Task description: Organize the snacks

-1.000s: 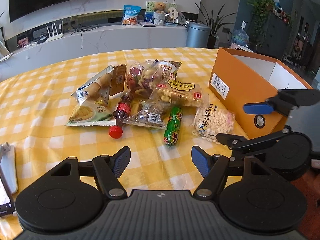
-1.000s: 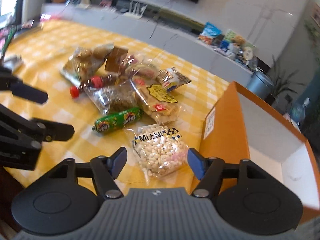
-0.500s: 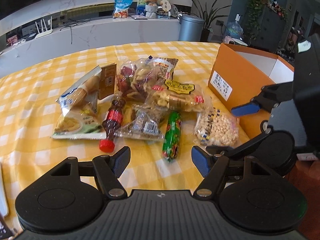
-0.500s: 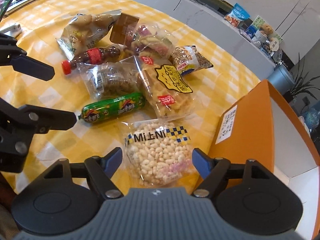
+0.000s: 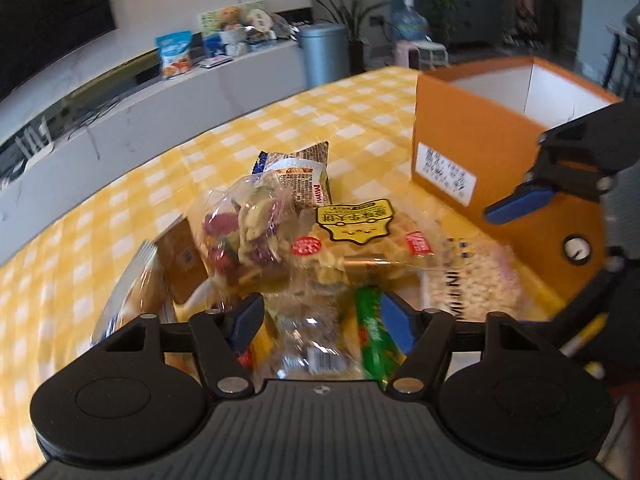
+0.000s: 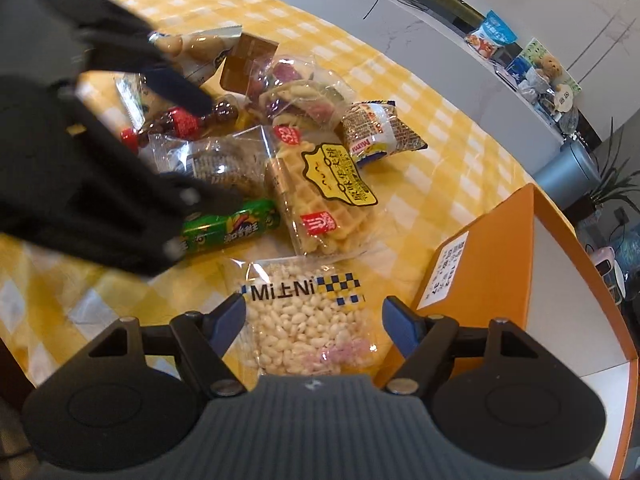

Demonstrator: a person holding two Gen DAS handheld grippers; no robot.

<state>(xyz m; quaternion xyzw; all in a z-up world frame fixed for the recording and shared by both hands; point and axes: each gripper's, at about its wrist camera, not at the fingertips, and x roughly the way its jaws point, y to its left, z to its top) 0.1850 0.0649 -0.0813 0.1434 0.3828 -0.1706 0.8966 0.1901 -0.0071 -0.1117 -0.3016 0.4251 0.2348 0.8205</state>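
Yellow-and-white checked tablecloth covers the table that carries all task items.

Left gripper: jaws apart at a medium gap, having just been closing. A clear crinkled packet of dark wrapped sweets lies between the blue pads; motion blur hides whether the pads touch it. A green tube-shaped candy roll lies just inside the right pad.

Right gripper: jaws set wide, nothing clamped. A clear bag of white puffed grains marked "MiNi" lies between the pads with a gap on each side.

From this bag in the right wrist view: clear waffle packet with a yellow label at 12 o'clock; candy roll at 10 o'clock; small cola bottle with a red cap farther out at 11 o'clock, just beside a bag of mixed coloured chips; open orange cardboard box with white interior at 3 o'clock, just beside the bag.
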